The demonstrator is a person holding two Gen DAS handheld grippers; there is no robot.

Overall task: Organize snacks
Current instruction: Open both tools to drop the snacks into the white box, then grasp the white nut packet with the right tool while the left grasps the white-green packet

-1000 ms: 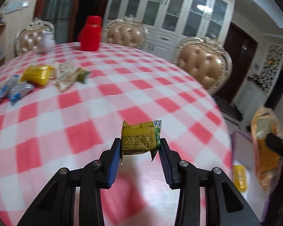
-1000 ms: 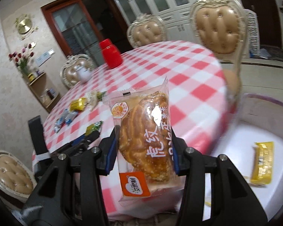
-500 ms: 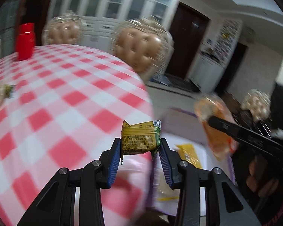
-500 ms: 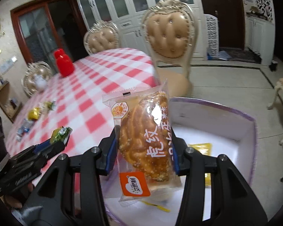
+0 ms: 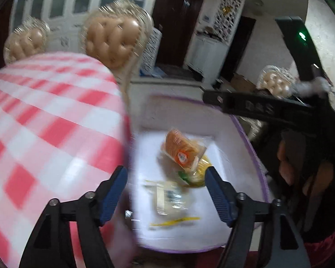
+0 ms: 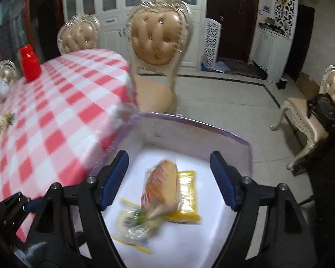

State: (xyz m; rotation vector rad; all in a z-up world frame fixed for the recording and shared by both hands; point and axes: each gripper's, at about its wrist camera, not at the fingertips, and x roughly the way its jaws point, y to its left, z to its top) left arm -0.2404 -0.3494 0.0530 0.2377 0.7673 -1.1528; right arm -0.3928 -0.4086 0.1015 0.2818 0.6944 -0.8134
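Note:
A white bin with a purple rim (image 5: 252,154) (image 6: 189,122) stands beside the round checked table (image 5: 44,116) (image 6: 55,111). Inside lie an orange bread packet (image 5: 181,147) (image 6: 162,185), a yellow packet (image 6: 187,192) (image 5: 201,172) and a small yellow-green snack (image 6: 136,221) (image 5: 169,197), blurred. My left gripper (image 5: 165,189) is open and empty above the bin. My right gripper (image 6: 168,178) is open and empty above the bin; its body shows in the left wrist view (image 5: 256,107).
More snack packets (image 6: 0,122) lie at the far left of the table. A red jug (image 6: 30,64) stands at its back. Padded chairs (image 6: 158,44) ring the table, one right behind the bin. Another chair (image 6: 310,120) stands to the right on the tiled floor.
Both grippers have opened over the bin. The bread packet and the small yellow-green snack have dropped from the jaws into the bin. Both views have swung from the table to the bin.

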